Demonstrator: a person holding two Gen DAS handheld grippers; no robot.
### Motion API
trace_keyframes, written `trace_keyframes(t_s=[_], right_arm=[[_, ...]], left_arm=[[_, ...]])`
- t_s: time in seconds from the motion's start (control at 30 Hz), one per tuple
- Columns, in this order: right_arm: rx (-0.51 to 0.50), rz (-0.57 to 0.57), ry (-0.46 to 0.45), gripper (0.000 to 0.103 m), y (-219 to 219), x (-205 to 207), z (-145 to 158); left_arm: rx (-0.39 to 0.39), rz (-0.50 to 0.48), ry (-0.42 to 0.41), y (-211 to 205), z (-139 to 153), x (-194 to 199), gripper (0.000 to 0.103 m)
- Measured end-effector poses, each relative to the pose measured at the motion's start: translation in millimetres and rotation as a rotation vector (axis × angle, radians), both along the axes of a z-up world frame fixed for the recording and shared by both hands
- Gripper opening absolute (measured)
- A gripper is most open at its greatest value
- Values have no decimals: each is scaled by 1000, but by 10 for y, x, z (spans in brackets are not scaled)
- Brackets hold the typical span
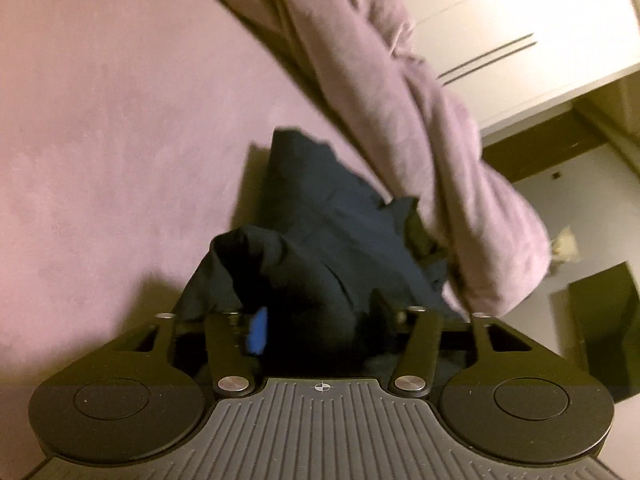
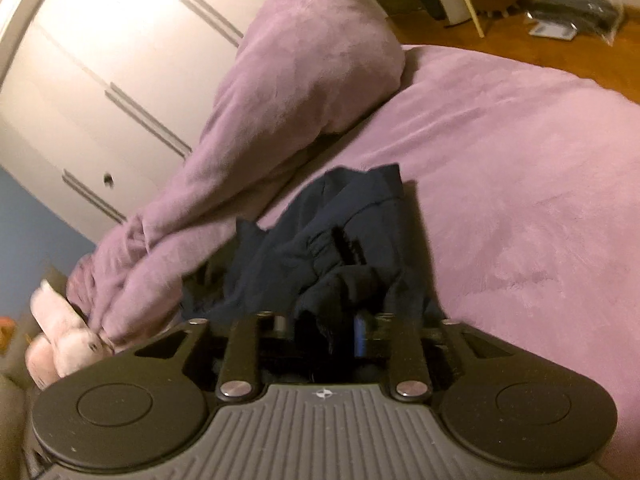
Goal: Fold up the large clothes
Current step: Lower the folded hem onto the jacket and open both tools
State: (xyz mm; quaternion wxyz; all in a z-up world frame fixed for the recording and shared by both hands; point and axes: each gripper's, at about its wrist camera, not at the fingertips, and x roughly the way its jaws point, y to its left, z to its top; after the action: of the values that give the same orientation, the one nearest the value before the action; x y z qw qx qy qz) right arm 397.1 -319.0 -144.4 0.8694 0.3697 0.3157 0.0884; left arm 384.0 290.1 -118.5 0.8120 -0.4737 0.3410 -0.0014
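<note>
- The dark navy garment [image 1: 320,216] lies bunched on the bed [image 1: 100,120], on its mauve plush cover, close against a rumpled roll of the same mauve bedding [image 1: 400,100].
- In the right wrist view the same garment [image 2: 320,240] sits in a crumpled heap between the bedding roll [image 2: 280,100] and the flat spread of the bed [image 2: 520,180].
- The left tool [image 1: 320,320] is low over the near end of the cloth; a fold of navy fabric bulges up between its fingers, and one blue pad [image 1: 258,332] shows beside it. The jaws stand partly apart, and whether the pads press on the cloth I cannot tell, since the fabric hides them.
- The right tool [image 2: 332,328] likewise has a dark fold lying in its gap, with a blue pad [image 2: 360,334] showing next to the fold; its jaws are narrowly parted, and the blur leaves the grip uncertain.
- A white wardrobe [image 2: 100,80] with long bar handles stands beyond the bed.
- A pale soft toy [image 2: 60,340] lies at the end of the bedding roll in the right wrist view.
- A wooden floor [image 2: 460,28] shows beyond the far edge of the bed.
</note>
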Motion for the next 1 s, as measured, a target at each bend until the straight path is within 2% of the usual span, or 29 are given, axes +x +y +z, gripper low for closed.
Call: trace_keyframes(t_s=[0.07,0.1,0.13,0.17,0.23,0.27,0.4,0.5,0.57,0.6,0.63,0.67,0.73,0.77,0.83,0.9,1.0], right_arm=[[33,-37,-66,52,-140,-110,50],[10,-75,-97,74,-188,-176,92],[-44,-122,-139,87,-237,-270,148],[-83,-142,-177,87,-274,-334,185],[-152,-102,-207,87,-290,-388,232],[-190,-57,-197,87,-249,-371,235],[-376,52,-176,87,58,-241,168],[-344,105,-147,87,142,-88,62],[-324,122,-143,81,192,-40,28],[-328,130,-144,65,223,-33,27],[-339,140,-144,48,265,-39,27],[-360,148,-141,42,310,-39,26],[-416,168,-145,27,382,-58,25],[-442,175,-150,22,404,-66,16],[-476,163,-152,13,425,-94,12],[-497,148,-163,10,446,-142,57],[-545,134,-220,8,525,-291,228]], left_arm=[[1,40,-31,119,36,-103,69],[18,80,-45,194,59,-175,76],[52,118,-54,244,97,-237,85],[117,153,-64,291,145,-303,88],[211,161,-88,341,196,-366,92],[227,130,-98,348,193,-365,92],[207,-31,-99,210,115,-210,92],[247,-120,-72,55,69,-37,92],[274,-144,-46,12,28,63,90],[281,-144,-38,11,20,95,88],[286,-144,-31,10,10,108,81],[294,-143,-23,17,1,116,76],[318,-153,0,7,-29,133,57],[328,-163,7,0,-45,134,53],[337,-168,-5,-37,-31,118,31],[377,-169,-25,-96,59,72,21],[457,-187,-80,-189,292,-62,17]])
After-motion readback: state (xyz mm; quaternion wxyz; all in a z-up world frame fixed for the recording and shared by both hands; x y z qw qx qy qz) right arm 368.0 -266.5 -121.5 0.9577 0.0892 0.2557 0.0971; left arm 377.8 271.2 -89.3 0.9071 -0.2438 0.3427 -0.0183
